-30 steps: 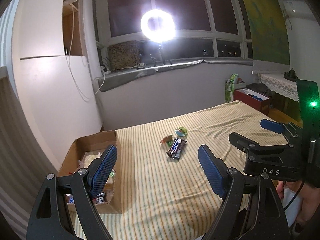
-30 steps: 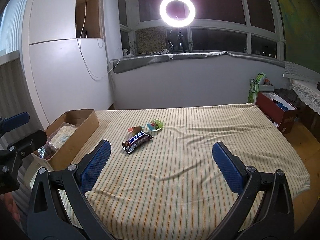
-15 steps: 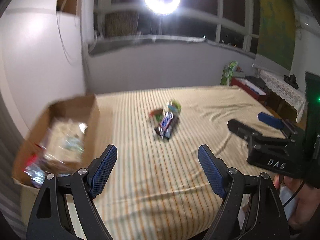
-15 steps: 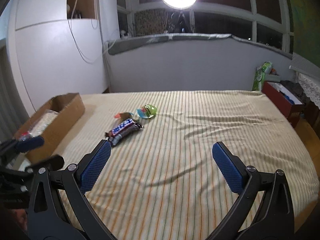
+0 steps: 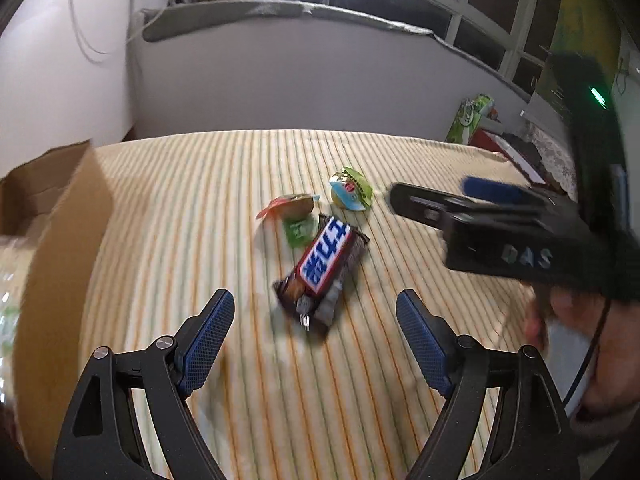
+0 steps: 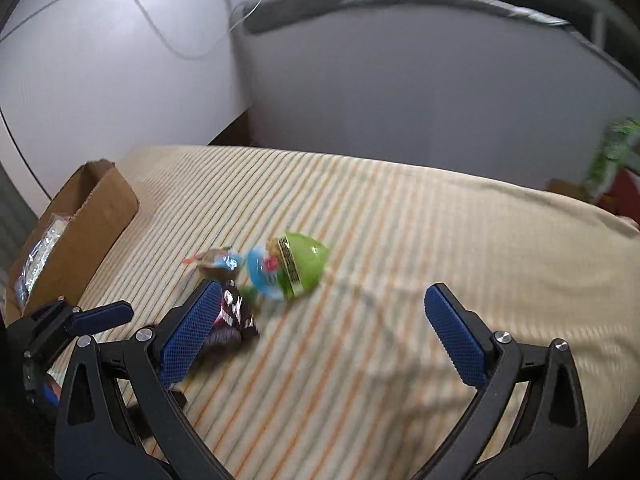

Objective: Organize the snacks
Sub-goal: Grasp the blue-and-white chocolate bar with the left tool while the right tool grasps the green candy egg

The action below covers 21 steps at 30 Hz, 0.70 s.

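A brown Snickers bar (image 5: 323, 272) lies on the striped bed cover, just ahead of my open, empty left gripper (image 5: 316, 344). Behind it lie a small red-and-brown candy (image 5: 290, 205), a small green packet (image 5: 298, 230) and a green-and-blue egg snack (image 5: 352, 194). In the right wrist view the egg snack (image 6: 296, 266) lies just ahead of my open, empty right gripper (image 6: 332, 332). The Snickers bar (image 6: 234, 316) is partly hidden behind its left finger (image 6: 188, 332). The right gripper also shows in the left wrist view (image 5: 472, 200).
A cardboard box (image 5: 60, 248) holding bagged snacks stands at the bed's left edge, also seen in the right wrist view (image 6: 80, 232). A grey wall and window sill (image 5: 280, 12) lie beyond the bed. A red box and green bag (image 5: 476, 116) sit at the far right.
Both grippers have moved forward and down toward the snacks, which now look much larger and closer. Both stay open and empty.
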{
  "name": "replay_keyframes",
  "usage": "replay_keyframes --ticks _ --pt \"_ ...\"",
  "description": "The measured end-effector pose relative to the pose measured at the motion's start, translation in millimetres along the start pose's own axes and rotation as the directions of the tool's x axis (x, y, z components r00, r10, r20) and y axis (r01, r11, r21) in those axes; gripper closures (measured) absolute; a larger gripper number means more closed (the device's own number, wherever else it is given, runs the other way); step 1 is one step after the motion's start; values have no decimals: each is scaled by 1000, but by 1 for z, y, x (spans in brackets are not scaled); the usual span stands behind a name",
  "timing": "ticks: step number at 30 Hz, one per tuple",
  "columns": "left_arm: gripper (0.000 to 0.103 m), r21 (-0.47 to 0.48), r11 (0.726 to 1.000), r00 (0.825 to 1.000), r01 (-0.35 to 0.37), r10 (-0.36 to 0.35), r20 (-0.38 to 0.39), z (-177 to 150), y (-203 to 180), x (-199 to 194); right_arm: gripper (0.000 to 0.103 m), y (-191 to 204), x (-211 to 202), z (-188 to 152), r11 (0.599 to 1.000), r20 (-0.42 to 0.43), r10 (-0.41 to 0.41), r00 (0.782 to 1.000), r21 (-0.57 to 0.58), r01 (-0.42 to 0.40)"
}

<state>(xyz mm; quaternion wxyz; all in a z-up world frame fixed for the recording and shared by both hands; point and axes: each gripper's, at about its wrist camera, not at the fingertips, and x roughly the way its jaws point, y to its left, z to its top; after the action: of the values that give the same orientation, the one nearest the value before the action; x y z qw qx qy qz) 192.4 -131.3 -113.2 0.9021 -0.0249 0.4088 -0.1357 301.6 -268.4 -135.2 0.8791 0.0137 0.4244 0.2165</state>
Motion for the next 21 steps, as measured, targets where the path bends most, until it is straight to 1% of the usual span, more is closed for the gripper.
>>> replay_keyframes --ticks 3,7,12,14,16,17,18,19,20,21 --pt "20 4 1000 1000 13 -13 -3 4 -1 7 0 3 18 9 998 -43 46 998 -39 -48" --pt "22 11 1000 1000 9 -9 -11 1 -2 13 0 10 29 10 995 -62 53 997 -77 -58" --pt "22 5 1000 1000 0 0 -11 -2 -3 12 1 12 39 10 995 -73 56 996 -80 -62" --pt "22 6 1000 1000 -3 3 -18 -1 -4 14 6 12 41 10 993 -76 68 995 -89 -75" --pt "22 6 1000 1000 -7 7 -29 3 -6 20 19 14 42 12 992 -75 64 995 -105 -72" --pt "26 5 1000 999 -10 10 -31 5 -7 23 25 14 42 12 992 -72 57 996 -111 -65" --pt "39 4 1000 999 -12 12 -33 6 -7 25 41 14 43 12 991 -66 53 996 -117 -60" --pt "51 2 1000 999 -27 27 -35 7 -6 27 56 13 42 13 991 -57 50 997 -117 -56" --pt "60 -1 999 999 -34 34 -29 9 -6 30 60 12 42 13 992 -51 53 997 -112 -58" --pt "73 -2 1000 999 -27 27 -24 9 -7 30 60 8 41 13 993 -44 64 997 -94 -68"
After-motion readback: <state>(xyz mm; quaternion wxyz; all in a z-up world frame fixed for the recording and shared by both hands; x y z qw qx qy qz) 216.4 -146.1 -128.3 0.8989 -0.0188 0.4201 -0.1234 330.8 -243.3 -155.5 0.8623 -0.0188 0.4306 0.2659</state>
